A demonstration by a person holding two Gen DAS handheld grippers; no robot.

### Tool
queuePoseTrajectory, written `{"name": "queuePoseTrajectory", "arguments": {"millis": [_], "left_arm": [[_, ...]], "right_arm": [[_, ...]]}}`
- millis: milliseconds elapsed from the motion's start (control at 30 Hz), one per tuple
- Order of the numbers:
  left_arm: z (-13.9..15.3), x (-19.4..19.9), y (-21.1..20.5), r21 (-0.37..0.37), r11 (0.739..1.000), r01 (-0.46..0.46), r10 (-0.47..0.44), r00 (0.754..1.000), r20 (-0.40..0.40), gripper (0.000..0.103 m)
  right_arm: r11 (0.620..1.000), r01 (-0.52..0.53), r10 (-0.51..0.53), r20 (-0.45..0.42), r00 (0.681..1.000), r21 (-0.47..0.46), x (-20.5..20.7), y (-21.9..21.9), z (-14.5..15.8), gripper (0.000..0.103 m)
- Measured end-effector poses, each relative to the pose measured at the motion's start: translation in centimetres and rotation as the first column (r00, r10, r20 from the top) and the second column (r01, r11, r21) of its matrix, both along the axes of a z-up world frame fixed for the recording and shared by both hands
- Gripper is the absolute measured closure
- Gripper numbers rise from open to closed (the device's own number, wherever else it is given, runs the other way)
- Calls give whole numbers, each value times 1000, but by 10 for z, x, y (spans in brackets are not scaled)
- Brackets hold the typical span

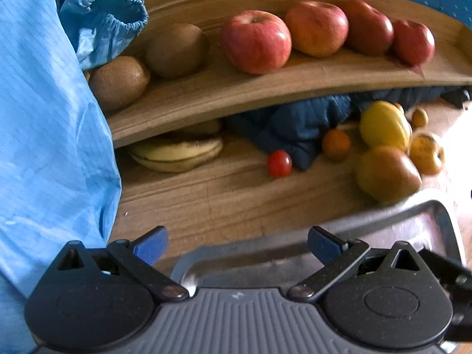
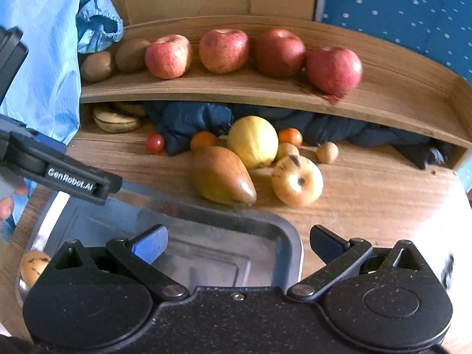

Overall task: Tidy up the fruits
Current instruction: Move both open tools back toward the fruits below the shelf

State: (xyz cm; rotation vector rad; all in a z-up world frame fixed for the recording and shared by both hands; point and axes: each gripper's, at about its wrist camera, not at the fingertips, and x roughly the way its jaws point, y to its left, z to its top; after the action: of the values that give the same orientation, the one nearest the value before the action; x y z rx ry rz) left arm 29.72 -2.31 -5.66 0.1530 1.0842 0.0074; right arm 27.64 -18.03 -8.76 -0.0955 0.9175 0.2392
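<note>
Both claws, the left claw (image 1: 237, 243) and the right claw (image 2: 238, 242), hang wide apart, holding nothing, over the tray (image 2: 290, 236). Loose fruit like the mango (image 2: 221, 175) sits just behind the tray; a bump could roll it away.

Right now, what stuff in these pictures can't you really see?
- Bananas: tucked under the wooden shelf in both views, so I can't count them.
- Spotted fruit in the metal tray: right wrist view, mostly behind the right gripper; its kind is unclear.
- Dark blue cloth: mostly under the shelf.
- Small round fruits: left wrist view, blurry and tiny.
</note>
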Motion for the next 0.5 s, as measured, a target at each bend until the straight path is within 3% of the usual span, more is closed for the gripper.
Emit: {"name": "queuePoseTrajectory", "arguments": {"millis": [300, 500], "left_arm": [[-9, 32, 7, -56, 998, -26, 26, 1000, -1, 1], [-16, 46, 8, -94, 995, 27, -27, 1000, 9, 1]], "right_arm": [[1000, -16, 16, -13, 1000, 1, 33, 11, -7, 3], [999, -5, 6, -33, 999, 36, 48, 17, -12, 7]]}}
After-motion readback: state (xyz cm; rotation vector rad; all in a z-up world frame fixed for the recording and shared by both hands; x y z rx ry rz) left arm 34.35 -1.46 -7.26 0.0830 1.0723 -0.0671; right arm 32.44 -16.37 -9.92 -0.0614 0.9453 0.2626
